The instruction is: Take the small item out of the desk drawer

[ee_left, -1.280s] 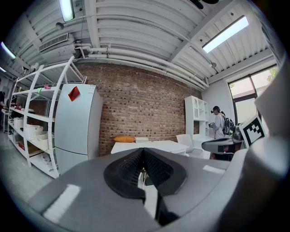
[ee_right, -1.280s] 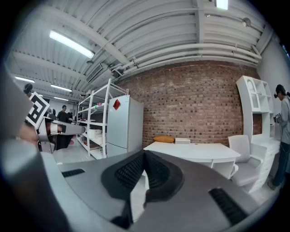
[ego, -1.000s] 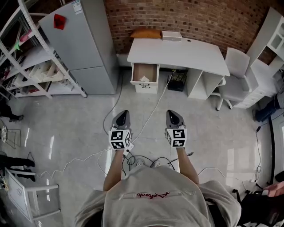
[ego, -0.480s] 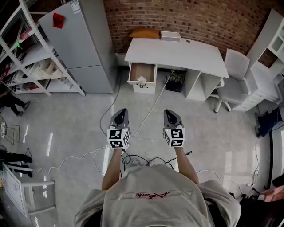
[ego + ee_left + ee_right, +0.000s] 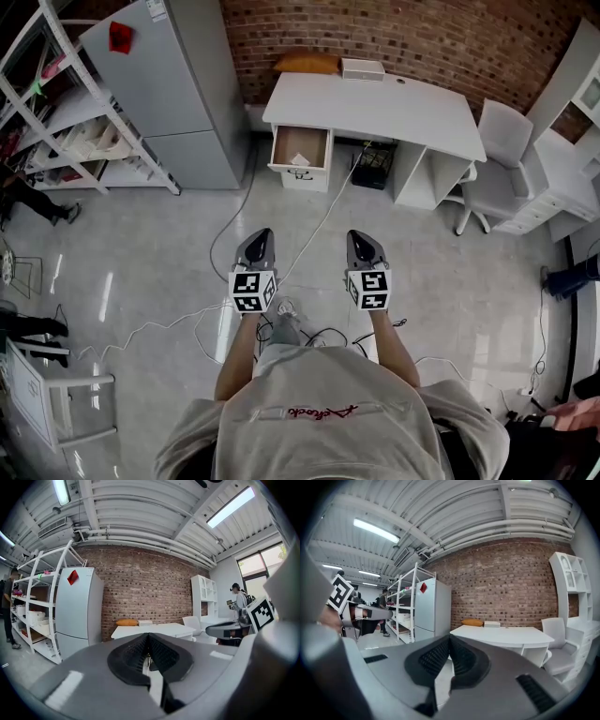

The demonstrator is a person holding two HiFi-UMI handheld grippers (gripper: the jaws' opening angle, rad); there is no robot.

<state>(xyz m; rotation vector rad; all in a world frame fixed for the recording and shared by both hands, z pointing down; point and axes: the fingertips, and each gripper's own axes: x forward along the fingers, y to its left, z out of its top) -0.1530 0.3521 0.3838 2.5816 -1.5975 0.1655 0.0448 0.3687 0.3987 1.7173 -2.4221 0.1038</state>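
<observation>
Both grippers are held out level over the grey floor [image 5: 159, 253], side by side, well apart from the desk [image 5: 375, 105]. Left gripper [image 5: 259, 238]: jaws closed, pads meeting, nothing between them. Right gripper [image 5: 361, 238]: same, jaws together and empty. The white desk stands against the brick wall [image 5: 422, 37]. Its drawer [image 5: 298, 177] is under the desk's left end, pulled out and open. A small pale item [image 5: 300, 159] lies inside, toward the drawer's front wall; too small to tell what it is. On the desktop, an orange cushion [image 5: 307, 64] lies at the far left corner, with a white box [image 5: 363, 68] just beside it along the far edge. A grey fridge [image 5: 173, 84] stands left of the desk and a white shelving rack [image 5: 66, 112] further left. A white chair [image 5: 495, 155] is at the desk's right end. A white cable [image 5: 319, 230] runs across the floor from under the desk, passing between the two grippers.
</observation>
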